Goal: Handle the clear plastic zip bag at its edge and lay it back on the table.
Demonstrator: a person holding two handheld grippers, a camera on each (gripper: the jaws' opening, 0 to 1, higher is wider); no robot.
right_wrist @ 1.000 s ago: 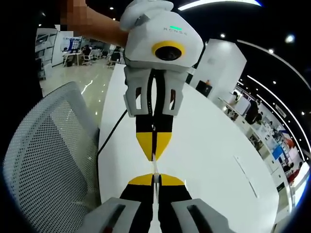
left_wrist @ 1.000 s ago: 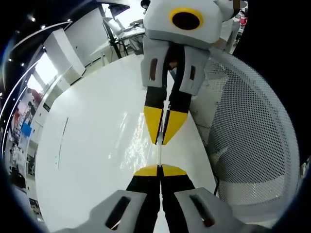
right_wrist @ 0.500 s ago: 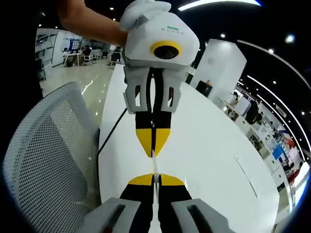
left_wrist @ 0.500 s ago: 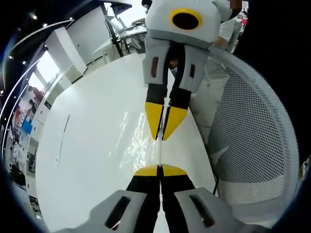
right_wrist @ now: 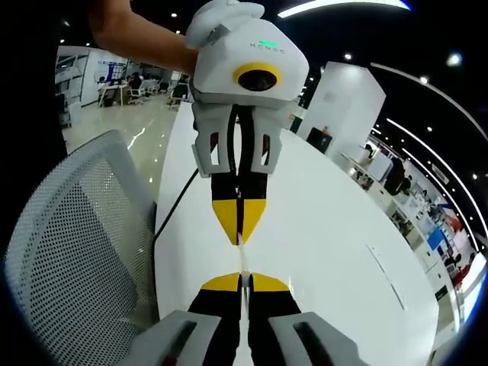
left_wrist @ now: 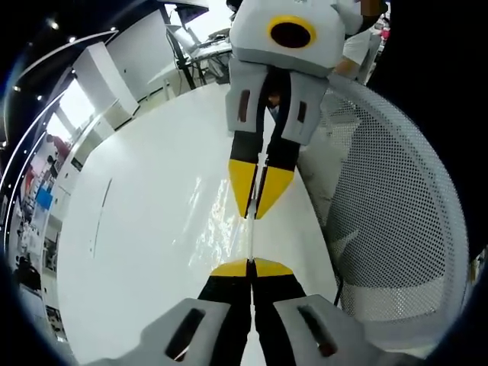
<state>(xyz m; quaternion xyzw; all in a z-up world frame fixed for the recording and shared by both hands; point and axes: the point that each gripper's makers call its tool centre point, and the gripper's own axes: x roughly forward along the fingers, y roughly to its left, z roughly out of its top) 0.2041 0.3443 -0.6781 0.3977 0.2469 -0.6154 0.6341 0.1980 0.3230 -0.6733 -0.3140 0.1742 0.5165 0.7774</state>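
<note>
The clear plastic zip bag is held taut between my two grippers and appears nearly edge-on as a thin pale strip. Its shiny film glints over the white table. In the left gripper view my left gripper rises from the bottom, yellow tips pressed shut on the bag's edge. My right gripper points down from above, shut on the opposite edge. In the right gripper view the bag runs between my right gripper at the bottom and my left gripper coming in from above.
A long white table lies under the bag. A white mesh chair back stands close beside its edge. A black cable runs along the table's rim. A person's bare arm holds the left gripper.
Both grips on the bag stay as they were. The opposite gripper has drifted only slightly in each view.
</note>
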